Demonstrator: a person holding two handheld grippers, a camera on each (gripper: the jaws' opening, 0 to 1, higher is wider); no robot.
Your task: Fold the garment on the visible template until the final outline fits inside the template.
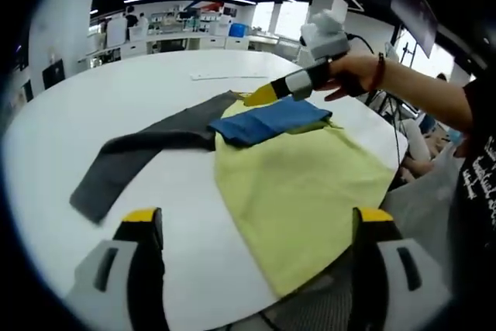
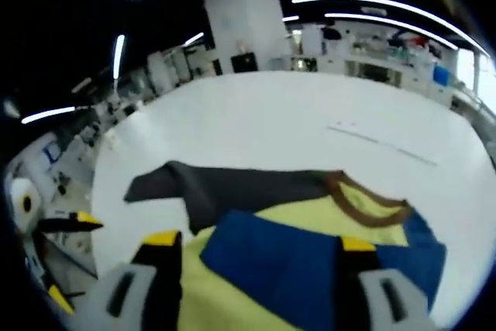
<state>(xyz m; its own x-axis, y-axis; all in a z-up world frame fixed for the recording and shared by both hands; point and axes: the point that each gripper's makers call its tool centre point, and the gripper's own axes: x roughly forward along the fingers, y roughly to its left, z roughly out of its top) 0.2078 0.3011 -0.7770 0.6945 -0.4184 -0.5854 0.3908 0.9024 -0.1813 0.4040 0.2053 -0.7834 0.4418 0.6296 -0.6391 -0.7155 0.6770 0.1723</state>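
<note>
Just one garment (image 1: 302, 184) on one white table (image 1: 155, 98), two tongs, left (image 1: 256, 226) and right (image 2: 260, 253), both apart

White round table (image 1: 155, 91), multicoloured garment (image 1: 298, 184) lying on it

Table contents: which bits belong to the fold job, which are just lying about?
Job:
- garment, yellow body, dark grey sleeve spread left, blue sleeve folded across the top, brown collar
- left gripper, open, low over the near table edge
- right gripper, open, over the blue sleeve

Lying about:
- thin white strip on the far side of the white table
- benches and shelves in the room behind
</note>
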